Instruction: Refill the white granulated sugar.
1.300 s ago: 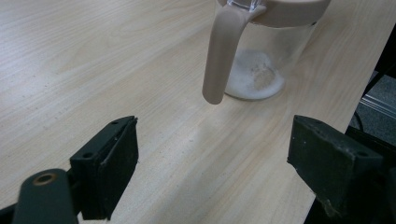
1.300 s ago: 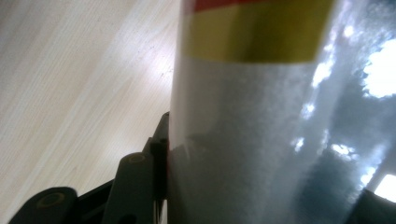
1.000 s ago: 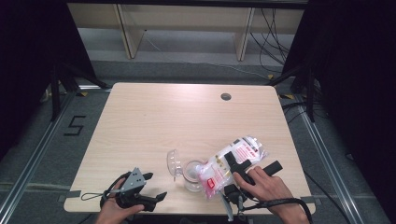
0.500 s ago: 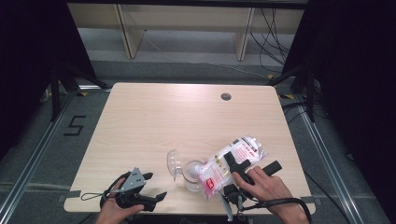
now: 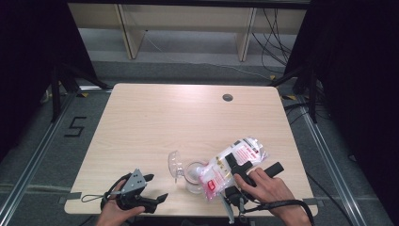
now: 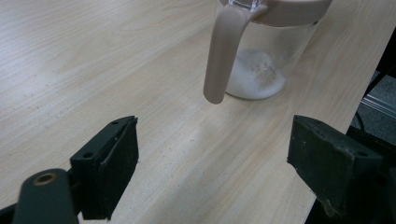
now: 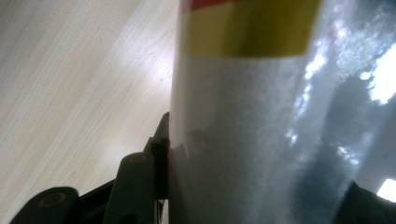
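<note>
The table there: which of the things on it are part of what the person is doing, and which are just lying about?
In use:
- plastic bag of white powder, clamped in the right gripper and tipped over the cup
- clear cup with white powder at the bottom
- cup's hinged lid, flipped open

Not in use:
- left gripper, jaws open, holding nothing
- round cable hole in the table

The left hand-held gripper rests low with jaws wide apart; the right hand-held gripper is clamped.

Light wood surface, round grommet hole near far edge. Clear lidded jug with white powder stands near front edge.
</note>
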The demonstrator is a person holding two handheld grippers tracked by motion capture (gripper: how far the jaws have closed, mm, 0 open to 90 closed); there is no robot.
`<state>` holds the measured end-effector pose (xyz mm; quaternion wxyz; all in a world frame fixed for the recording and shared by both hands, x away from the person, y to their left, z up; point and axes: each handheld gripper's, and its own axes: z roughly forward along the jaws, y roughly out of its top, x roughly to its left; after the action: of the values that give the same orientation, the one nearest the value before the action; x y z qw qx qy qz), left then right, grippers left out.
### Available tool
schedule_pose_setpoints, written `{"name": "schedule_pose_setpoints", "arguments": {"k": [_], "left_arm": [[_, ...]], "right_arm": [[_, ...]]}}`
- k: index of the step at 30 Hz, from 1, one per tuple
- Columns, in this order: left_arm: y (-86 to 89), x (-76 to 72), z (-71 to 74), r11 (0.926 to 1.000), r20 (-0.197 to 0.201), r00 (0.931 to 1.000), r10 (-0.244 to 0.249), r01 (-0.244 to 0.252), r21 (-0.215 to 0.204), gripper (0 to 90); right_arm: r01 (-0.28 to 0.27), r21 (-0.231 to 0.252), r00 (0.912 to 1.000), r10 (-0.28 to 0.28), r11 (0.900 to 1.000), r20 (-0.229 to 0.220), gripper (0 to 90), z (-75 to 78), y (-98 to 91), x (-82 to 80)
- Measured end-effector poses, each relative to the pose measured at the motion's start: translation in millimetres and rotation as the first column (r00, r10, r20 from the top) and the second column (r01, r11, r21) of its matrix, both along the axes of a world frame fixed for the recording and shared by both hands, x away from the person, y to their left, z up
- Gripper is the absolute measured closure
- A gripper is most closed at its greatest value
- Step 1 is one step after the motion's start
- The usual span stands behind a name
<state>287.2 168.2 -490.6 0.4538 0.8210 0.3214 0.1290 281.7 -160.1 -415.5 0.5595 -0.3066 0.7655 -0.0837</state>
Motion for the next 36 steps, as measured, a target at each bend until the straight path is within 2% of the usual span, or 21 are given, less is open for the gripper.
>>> {"name": "schedule_pose_setpoints", "arguments": {"k": [7,12,13,16,17,18,19,21,24,26,30,34,35,36], "left_arm": [[0.1,0.2,0.2,1.0,0.0,1.0,-0.003,0.003,0.001,15.9],[0.2,0.2,0.3,1.0,-0.004,1.0,-0.004,0.004,0.003,15.9],[0.2,0.1,0.1,1.0,0.002,1.0,0.0,0.0,0.006,16.0],[-0.5,-0.4,0.1,0.9999,0.003,1.0,0.006,-0.006,-0.01,16.0],[1.6,0.6,0.8,0.9998,0.009,1.0,0.001,-0.001,0.02,16.0],[1.4,0.6,0.6,0.9998,0.007,1.0,0.003,-0.003,0.017,16.0],[0.3,0.0,0.1,1.0,-0.002,1.0,0.003,-0.003,-0.005,16.0],[0.3,0.2,0.3,1.0,-0.004,1.0,-0.004,0.004,0.004,16.0],[0.0,0.2,-0.3,1.0,0.006,1.0,0.0,0.0,0.0,16.0],[0.6,0.2,0.5,1.0,-0.005,1.0,-0.006,0.006,0.005,16.0],[-0.5,-0.5,0.1,0.9999,0.003,1.0,0.006,-0.006,-0.009,16.0],[-0.1,-0.6,0.7,1.0,0.004,1.0,0.008,-0.008,-0.005,16.0],[1.6,0.3,1.2,0.9997,0.008,1.0,0.003,-0.003,0.022,16.0],[1.5,0.6,0.8,0.9998,0.009,1.0,0.001,-0.001,0.019,16.0]], "right_arm": [[0.013,0.001,0.9999,-0.013,0.9999,-0.008,57.2,1.0,-0.7,0.4],[-0.003,-0.003,1.0,0.003,1.0,-0.007,57.4,2.1,-0.1,0.7],[0.011,-0.001,0.9999,-0.011,0.9999,-0.005,57.4,2.0,-0.6,-0.1],[0.011,-0.002,0.9999,-0.011,0.9999,-0.005,57.5,1.0,-0.7,0.2],[0.016,0.0,0.9998,-0.016,0.9999,-0.009,57.5,0.9,-0.6,0.1],[0.014,0.002,0.9998,-0.014,0.9999,-0.01,57.5,1.0,-0.6,0.2],[0.014,0.003,0.9999,-0.014,0.9999,-0.01,57.5,1.2,-0.7,0.3],[0.01,-0.007,0.9999,-0.01,0.9999,-0.002,57.5,2.1,-0.8,0.4],[0.015,0.004,0.9999,-0.015,0.9999,-0.007,57.6,2.7,-1.8,-0.1],[0.016,0.002,0.9999,-0.016,0.9999,-0.002,57.7,3.3,-1.8,-0.1],[0.023,0.007,0.9997,-0.023,0.9997,-0.008,57.8,2.9,-1.8,-0.2],[0.014,0.0,0.9999,-0.014,0.9999,-0.003,57.9,1.9,-1.9,0.3],[0.01,0.002,0.9999,-0.01,0.9999,0.001,57.9,1.8,-2.0,0.3],[0.015,0.002,0.9999,-0.015,0.9999,-0.008,58.0,2.6,-2.0,0.3]]}}
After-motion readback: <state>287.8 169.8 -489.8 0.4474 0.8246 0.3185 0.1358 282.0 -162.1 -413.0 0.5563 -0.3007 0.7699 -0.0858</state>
